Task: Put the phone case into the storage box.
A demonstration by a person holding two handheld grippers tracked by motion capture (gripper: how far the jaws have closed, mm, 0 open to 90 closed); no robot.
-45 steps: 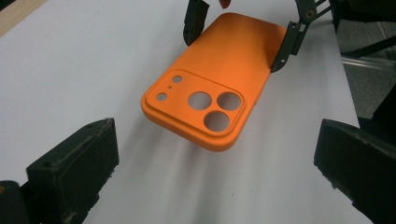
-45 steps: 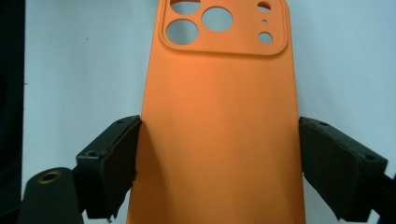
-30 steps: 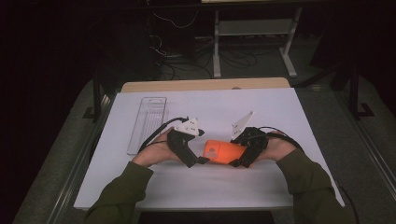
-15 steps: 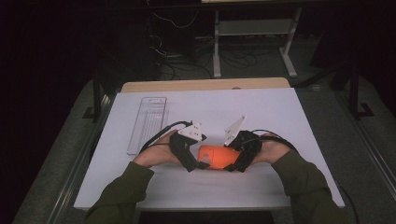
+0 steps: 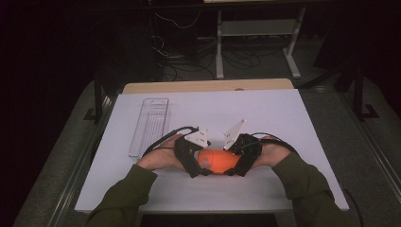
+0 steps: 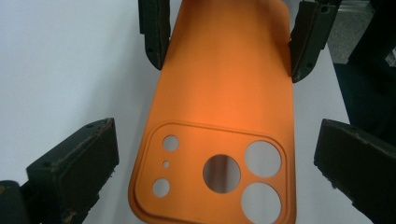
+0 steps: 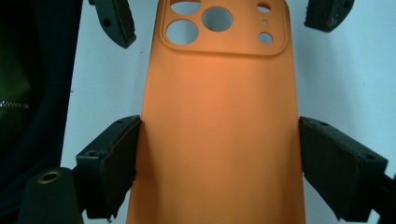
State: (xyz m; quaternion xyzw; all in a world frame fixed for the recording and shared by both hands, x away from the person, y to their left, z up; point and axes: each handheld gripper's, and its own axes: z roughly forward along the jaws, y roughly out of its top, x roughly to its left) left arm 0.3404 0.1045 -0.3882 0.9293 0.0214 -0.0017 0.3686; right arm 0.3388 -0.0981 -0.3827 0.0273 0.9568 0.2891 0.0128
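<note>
Both sets of tongs have slid a little toward the tabletop's near edge since the earlier frames, and the orange phone case (image 5: 217,161) has come with them. Near the left edge, a clear plastic tray (image 5: 150,125) lies lengthwise on the white tabletop (image 5: 283,113), well apart from the hands. Just right of it, the person's left hand (image 5: 158,158) brings the left tongs (image 5: 201,171) in at the case's left end; in the left gripper view their jaws stand apart on either side of the camera-cutout end of the case (image 6: 219,140), with a clear gap on both sides and no contact. The case sits near the middle of the near edge, back face up, between the two pairs of tongs. On the right, the right tongs (image 5: 232,172) meet the plain end; in the right gripper view their jaws close on the long sides of the case (image 7: 219,135), the left pad (image 7: 122,156) touching its edge and the right one at or just beside the other edge. The right hand (image 5: 269,153) and a green sleeve (image 5: 302,182) follow at the far right.
</note>
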